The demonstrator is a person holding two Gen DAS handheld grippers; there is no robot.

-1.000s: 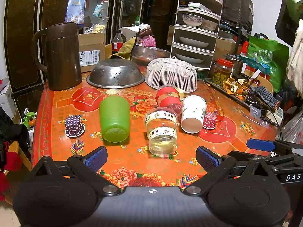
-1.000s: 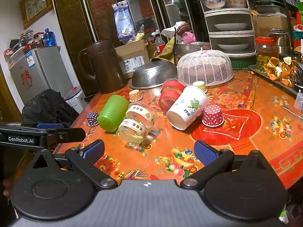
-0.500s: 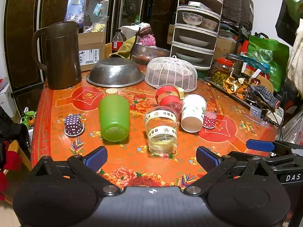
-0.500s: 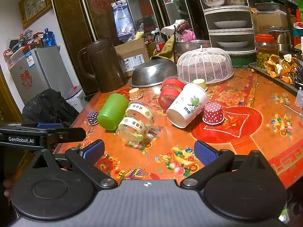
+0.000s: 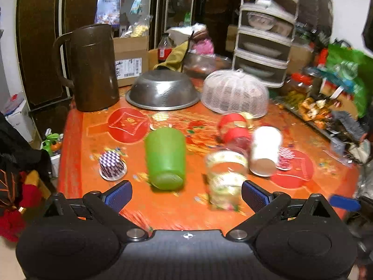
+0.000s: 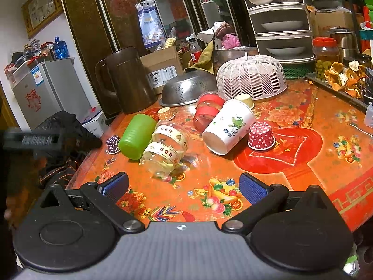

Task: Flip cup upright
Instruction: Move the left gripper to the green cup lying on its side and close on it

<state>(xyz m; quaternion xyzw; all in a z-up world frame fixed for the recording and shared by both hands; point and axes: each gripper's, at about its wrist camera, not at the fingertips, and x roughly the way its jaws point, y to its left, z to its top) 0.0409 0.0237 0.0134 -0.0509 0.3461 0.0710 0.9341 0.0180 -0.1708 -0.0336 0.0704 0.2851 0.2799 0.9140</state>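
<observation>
Several cups lie on their sides on the orange table: a green plastic cup, a clear cup with HBD bands, a red-banded clear cup and a white paper cup. My left gripper is open and empty, just short of the green cup. My right gripper is open and empty, in front of the HBD cup. The left wrist view is motion-blurred.
Small upside-down cupcake cups: purple, red dotted, orange. At the back stand a brown jug, a steel colander, a white mesh food cover and a dish rack. A tray of peels lies right.
My left gripper has moved forward and left towards the green cup, with its view now blurred. My right gripper has edged slightly closer to the table. No cup has moved.
</observation>
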